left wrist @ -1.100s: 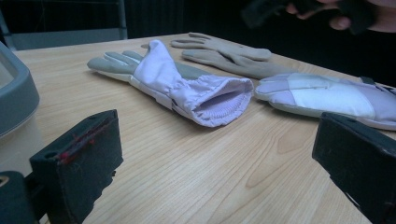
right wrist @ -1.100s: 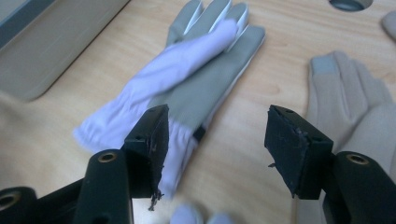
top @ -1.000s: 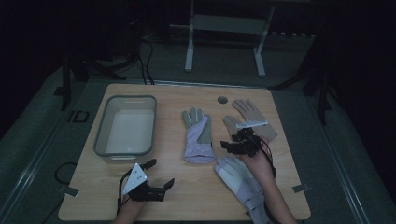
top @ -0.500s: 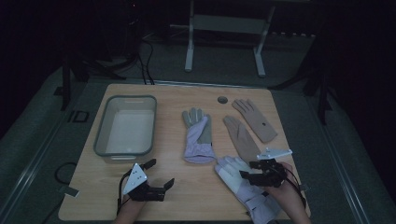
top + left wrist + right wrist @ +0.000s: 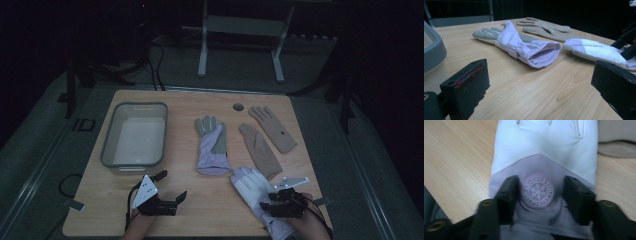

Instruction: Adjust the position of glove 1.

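We see a grey tub (image 5: 134, 136) on the left of the wooden table (image 5: 185, 210), a lavender-and-grey glove (image 5: 211, 145) at the middle with its cuff toward us, and two tan gloves (image 5: 265, 137) side by side to its right.
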A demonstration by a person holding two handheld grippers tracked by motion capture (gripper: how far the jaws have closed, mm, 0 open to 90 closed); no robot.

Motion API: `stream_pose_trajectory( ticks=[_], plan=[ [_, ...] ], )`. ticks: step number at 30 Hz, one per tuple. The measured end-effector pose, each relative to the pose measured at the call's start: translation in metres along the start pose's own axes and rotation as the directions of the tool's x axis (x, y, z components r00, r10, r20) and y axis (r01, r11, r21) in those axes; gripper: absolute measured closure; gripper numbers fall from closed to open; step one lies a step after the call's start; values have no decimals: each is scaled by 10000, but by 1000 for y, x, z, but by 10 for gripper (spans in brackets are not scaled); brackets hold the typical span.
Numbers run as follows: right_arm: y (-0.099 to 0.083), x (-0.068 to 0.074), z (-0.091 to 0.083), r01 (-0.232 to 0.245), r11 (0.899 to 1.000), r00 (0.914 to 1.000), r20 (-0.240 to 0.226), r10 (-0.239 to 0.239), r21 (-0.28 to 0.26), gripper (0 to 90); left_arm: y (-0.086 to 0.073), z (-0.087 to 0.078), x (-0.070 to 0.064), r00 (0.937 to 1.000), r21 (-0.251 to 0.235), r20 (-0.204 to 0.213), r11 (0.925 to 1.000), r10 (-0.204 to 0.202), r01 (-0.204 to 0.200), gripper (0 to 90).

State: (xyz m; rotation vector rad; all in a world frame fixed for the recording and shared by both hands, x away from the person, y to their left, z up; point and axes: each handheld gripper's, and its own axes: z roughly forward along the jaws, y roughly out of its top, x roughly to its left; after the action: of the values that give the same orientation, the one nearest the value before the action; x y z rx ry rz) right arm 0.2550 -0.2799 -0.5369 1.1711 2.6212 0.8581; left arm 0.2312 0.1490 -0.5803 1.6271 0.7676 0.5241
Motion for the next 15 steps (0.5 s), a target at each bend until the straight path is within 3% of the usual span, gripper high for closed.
stream_pose_trajectory(
  ticks=[2,4,5,15],
  plan=[
    [-1,1,-1,18,10000,10000,-78,-19,-52,603,0,0,0,10000,1,2,10000,7,-7,17],
    [-2,3,-2,-191,9998,9998,-53,191,-95,626,0,0,0,10000,-2,-3,10000,11,-11,18],
    [-2,5,-4,-536,9983,9986,-48,535,-209,651,0,0,0,10000,-2,-6,10000,10,-10,17],
    [0,9,-25,-1229,9886,9924,-144,1221,-872,754,0,0,0,10000,26,-28,10000,28,-28,18]
  ],
)
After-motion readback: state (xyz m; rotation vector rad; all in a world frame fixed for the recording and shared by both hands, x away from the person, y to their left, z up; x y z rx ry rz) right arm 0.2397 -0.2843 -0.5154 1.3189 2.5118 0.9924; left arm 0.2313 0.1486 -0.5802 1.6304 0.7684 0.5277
